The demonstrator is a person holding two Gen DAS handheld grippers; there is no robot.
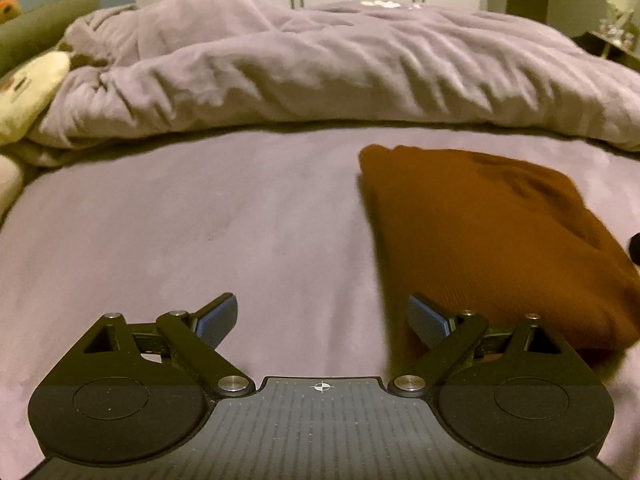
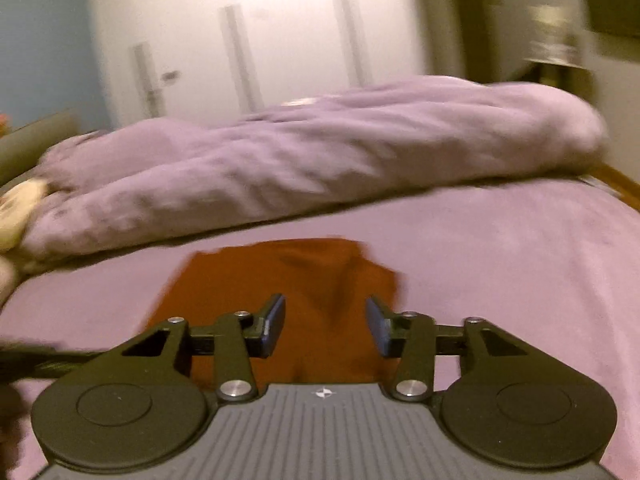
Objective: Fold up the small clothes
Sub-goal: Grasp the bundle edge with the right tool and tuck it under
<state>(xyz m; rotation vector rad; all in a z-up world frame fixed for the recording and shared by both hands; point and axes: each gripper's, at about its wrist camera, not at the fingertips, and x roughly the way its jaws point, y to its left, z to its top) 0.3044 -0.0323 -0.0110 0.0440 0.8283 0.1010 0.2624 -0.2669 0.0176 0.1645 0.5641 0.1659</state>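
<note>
A rust-brown folded garment (image 1: pixel 492 232) lies flat on the purple bed sheet (image 1: pixel 200 240), to the right of centre in the left wrist view. My left gripper (image 1: pixel 322 320) is open and empty, low over the sheet; its right finger is at the garment's near-left corner. In the right wrist view the garment (image 2: pixel 304 280) lies just beyond my right gripper (image 2: pixel 326 324), which is open and empty above its near part. This view is blurred.
A rumpled purple duvet (image 1: pixel 320 72) is heaped across the back of the bed. A cream pillow or soft toy (image 1: pixel 28 92) lies at the far left. White wardrobe doors (image 2: pixel 248 40) stand behind, and a small side table (image 1: pixel 612 40) at the far right.
</note>
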